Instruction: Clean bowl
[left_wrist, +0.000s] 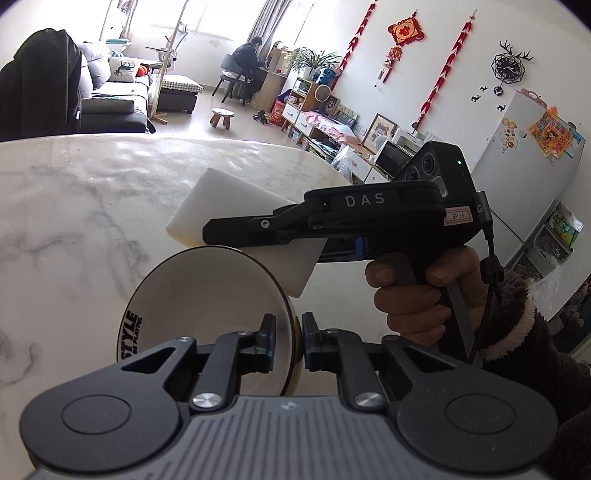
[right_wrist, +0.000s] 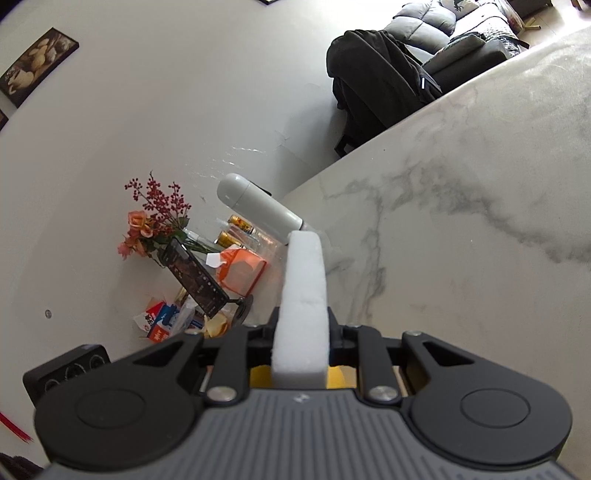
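My left gripper (left_wrist: 291, 341) is shut on the rim of the bowl (left_wrist: 207, 295), one pad inside and one outside. The bowl is white inside and yellow outside, with "STYLE" printed on its rim. It is tipped on its side above the marble table (left_wrist: 74, 206), with its mouth facing left. My right gripper (left_wrist: 229, 230) reaches in from the right, held by a hand (left_wrist: 410, 302). It is shut on a white sponge block (left_wrist: 221, 195) just above the bowl's upper rim. In the right wrist view the sponge (right_wrist: 303, 288) sticks out forward between the right gripper's (right_wrist: 301, 334) fingers.
The table's far end by the wall holds a grey cylinder (right_wrist: 258, 210), flowers (right_wrist: 155, 221), a phone on a stand (right_wrist: 195, 277), an orange packet (right_wrist: 242, 273) and small boxes. A chair with a dark coat (right_wrist: 373, 88) stands past the table edge. A person sits far back (left_wrist: 247, 59).
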